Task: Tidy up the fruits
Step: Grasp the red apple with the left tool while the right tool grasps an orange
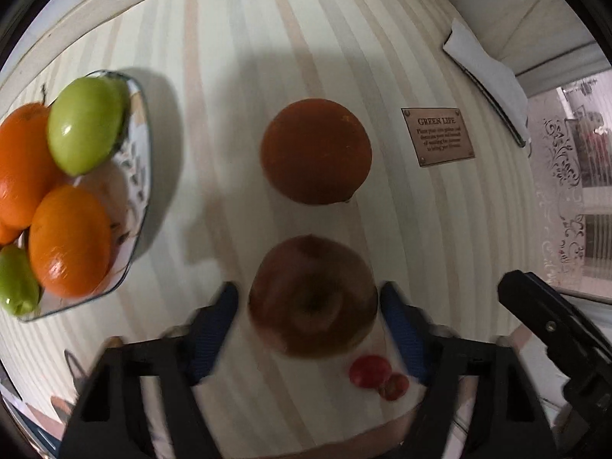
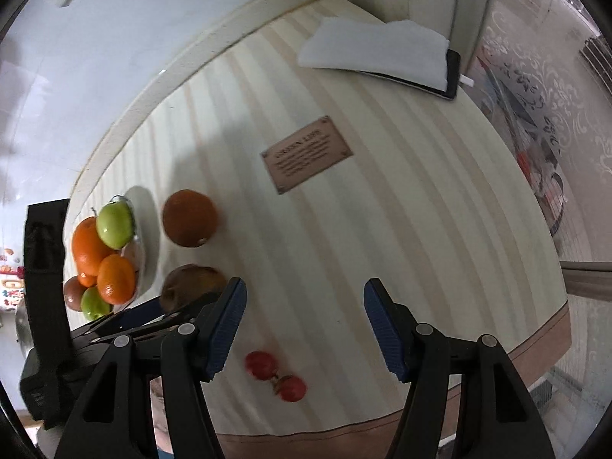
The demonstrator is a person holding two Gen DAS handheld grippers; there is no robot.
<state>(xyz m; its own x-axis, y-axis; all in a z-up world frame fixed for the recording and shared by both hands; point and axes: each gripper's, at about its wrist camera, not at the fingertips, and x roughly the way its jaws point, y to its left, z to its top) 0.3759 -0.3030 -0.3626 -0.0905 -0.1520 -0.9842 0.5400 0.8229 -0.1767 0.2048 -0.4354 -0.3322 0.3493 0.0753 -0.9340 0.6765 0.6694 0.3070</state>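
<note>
The red apple point(image 1: 311, 294) sat directly between the two blue pads of the left hand-held gripper point(image 1: 310, 306), which pointed almost straight down at it from above, so that the stem hollow faced the camera. The pads stood on either side of the apple's widest part; the right pad looked to be at the skin and the left pad showed a thin strip of desk beside it, so I could not tell whether they had begun to press (motion blur smeared both edges). Being round, the apple offered no long axis to line up with. Just beyond it on the striped desk point(image 1: 344, 38) lay a loose orange point(image 1: 316, 152), and the patterned bowl point(image 1: 139, 160) holding oranges and green apples stood off to the left, well apart from the apple.

The right hand-held gripper point(image 2: 304, 329) tilted steeply downward with its jaws apart and nothing between them. Two small red fruits point(image 2: 275, 375) lay on the desk just below and between its pads, nearer to it than to the left one.

By my reading, the left hand had the apple as its target and the bowl as the likely destination, a sideways carry to the left.
</note>
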